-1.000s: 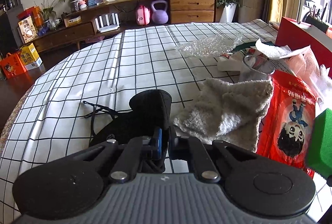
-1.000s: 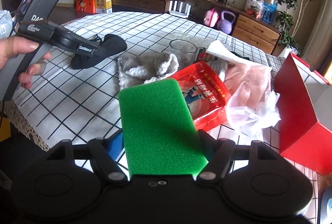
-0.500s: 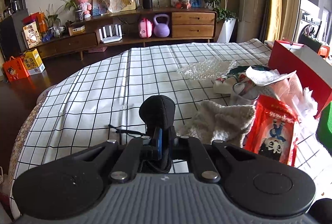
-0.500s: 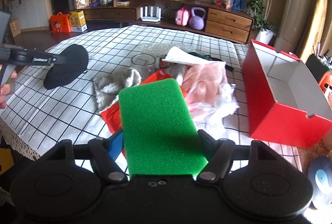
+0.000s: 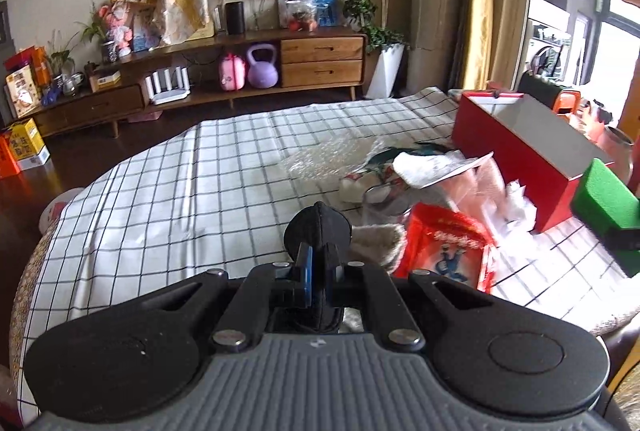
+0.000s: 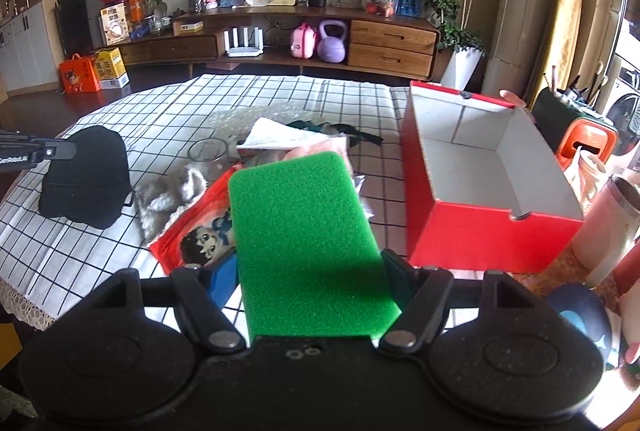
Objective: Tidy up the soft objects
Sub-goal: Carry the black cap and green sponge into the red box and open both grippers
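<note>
Currently the open red cardboard box (image 6: 472,231) is empty: left gripper (image 5: 318,263) fingers clamp a black fabric mask (image 6: 86,177), right gripper (image 6: 312,271) fingers grip a green rectangular foam sponge (image 6: 304,231), both left of the box above the counter (image 6: 168,119).

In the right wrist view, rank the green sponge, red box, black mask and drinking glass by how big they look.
1. Red box and green sponge: about equal; the sponge sits nearest the camera, so I won't separate them.
2. Black mask.
3. Drinking glass, clearly smallest.
</note>
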